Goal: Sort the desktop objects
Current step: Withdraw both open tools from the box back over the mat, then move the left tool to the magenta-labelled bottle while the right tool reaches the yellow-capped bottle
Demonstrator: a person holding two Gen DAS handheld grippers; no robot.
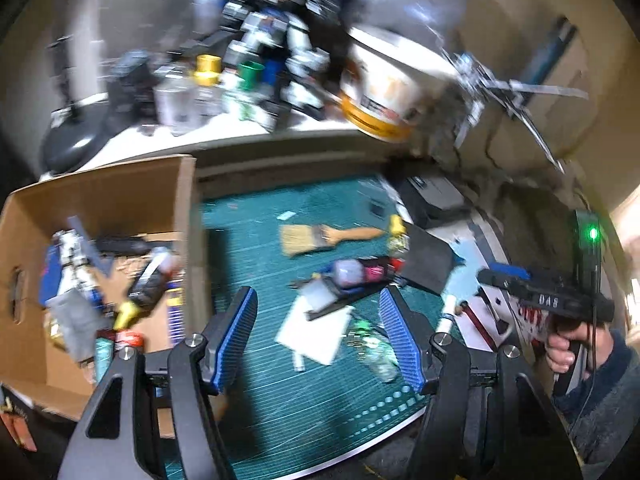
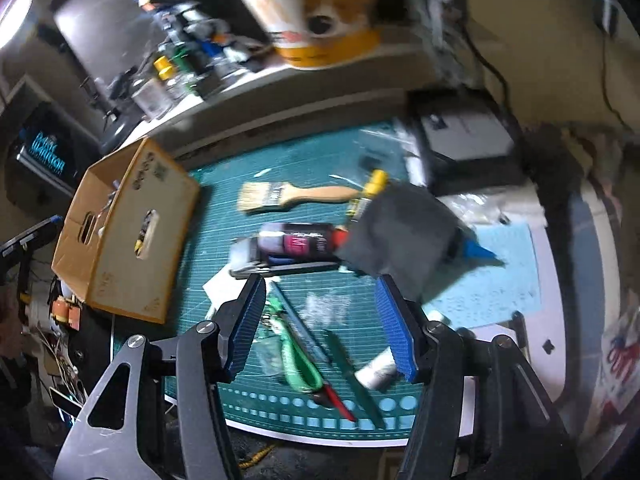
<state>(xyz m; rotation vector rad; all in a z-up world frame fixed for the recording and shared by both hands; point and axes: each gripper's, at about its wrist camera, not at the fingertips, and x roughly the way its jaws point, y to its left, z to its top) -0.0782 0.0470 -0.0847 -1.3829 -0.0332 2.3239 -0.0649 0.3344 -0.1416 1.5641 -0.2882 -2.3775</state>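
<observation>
Left gripper: I see my left gripper point(image 1: 318, 336) with its jaws standing apart and nothing between the ribbed blue pads point(image 1: 236, 332); it hangs over the near part of the mat.

Right gripper: my right gripper point(image 2: 320, 324) also has its jaws apart and empty, above the green-handled scissors point(image 2: 298, 360). From the left wrist view I see its black body point(image 1: 548, 300) held in a hand point(image 1: 568, 350) at the right edge.

Cutting mat: teal, flat, printed with a fine grid and a row of pale circles and squares on its near edge point(image 2: 280, 152).

Cardboard box: plain brown corrugated board, open at the top, oval hand-hole in its side, standing on the left edge of the mat point(image 2: 120, 240). Inside point(image 1: 120, 200) I make out a jumble of sorted pieces, among them a yellow-tipped dark tube point(image 1: 140, 292); the blur hides the rest.

Paintbrush: pale bristles, metal band, smooth wooden handle, lying flat on the far half of the mat point(image 2: 296, 196).

Dark bottle: round, glossy, pink label, red cap, lying on its side just nearer than the brush point(image 2: 300, 242).

Grey sheet: matt, dark, roughly square, overlapping the mat's right edge point(image 2: 404, 232).

White paper: thin flat sheet on the mat, beside the bottle point(image 1: 316, 328).

Small roll: short white cylinder, beside my right finger point(image 2: 376, 372).

Tub: white, round, orange band, a dog picture on it, on the raised shelf behind point(image 2: 320, 12).
</observation>
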